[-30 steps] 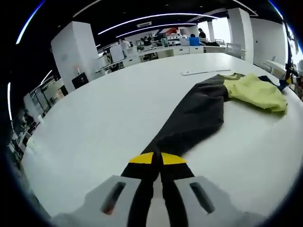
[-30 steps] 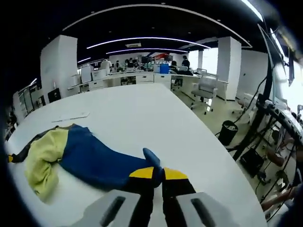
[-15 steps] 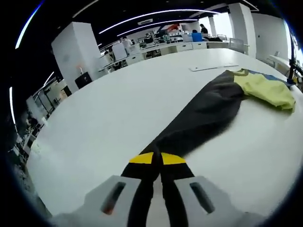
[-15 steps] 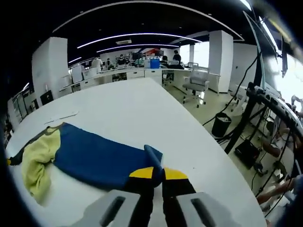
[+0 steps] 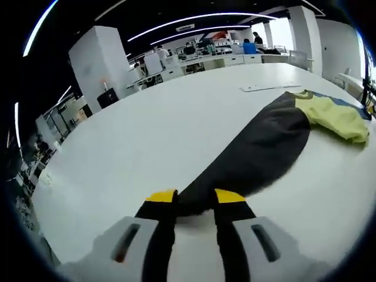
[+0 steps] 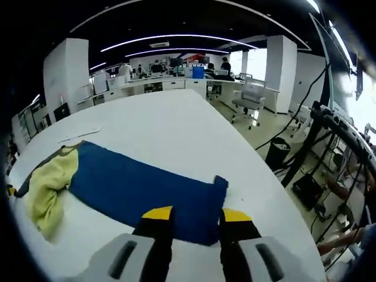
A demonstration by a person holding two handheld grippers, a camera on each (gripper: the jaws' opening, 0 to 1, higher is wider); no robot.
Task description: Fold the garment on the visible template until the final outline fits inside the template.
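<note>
Left tongs (image 5: 194, 198) open, yellow-tipped jaws spread to either side of the end of the dark sleeve (image 5: 247, 161), cloth lying flat in the gap between them. Right tongs (image 6: 197, 214) likewise open, jaws parted over the near edge of the blue sleeve (image 6: 147, 188), gripping nothing.

Beyond the left tongs, dark sleeve stretched out flat across the white table (image 5: 147, 129), running away and to the right toward a crumpled yellow-green body of the garment (image 5: 335, 114), with a sliver of blue at its far edge. Just past the garment, a thin flat white strip (image 5: 264, 88) lying on the table.

Beyond the right tongs, blue sleeve spread flat, one corner sticking up slightly at its right end, leading left to the same bunched yellow-green cloth near the table's left side. Same pale strip (image 6: 79, 136) behind it.

Off the table's right edge, a black stand with cables (image 6: 329, 141) and a dark bin (image 6: 276, 154) on the floor. Farther back, an office chair (image 6: 249, 103), white pillars, desks, and people at work under long ceiling lights.
</note>
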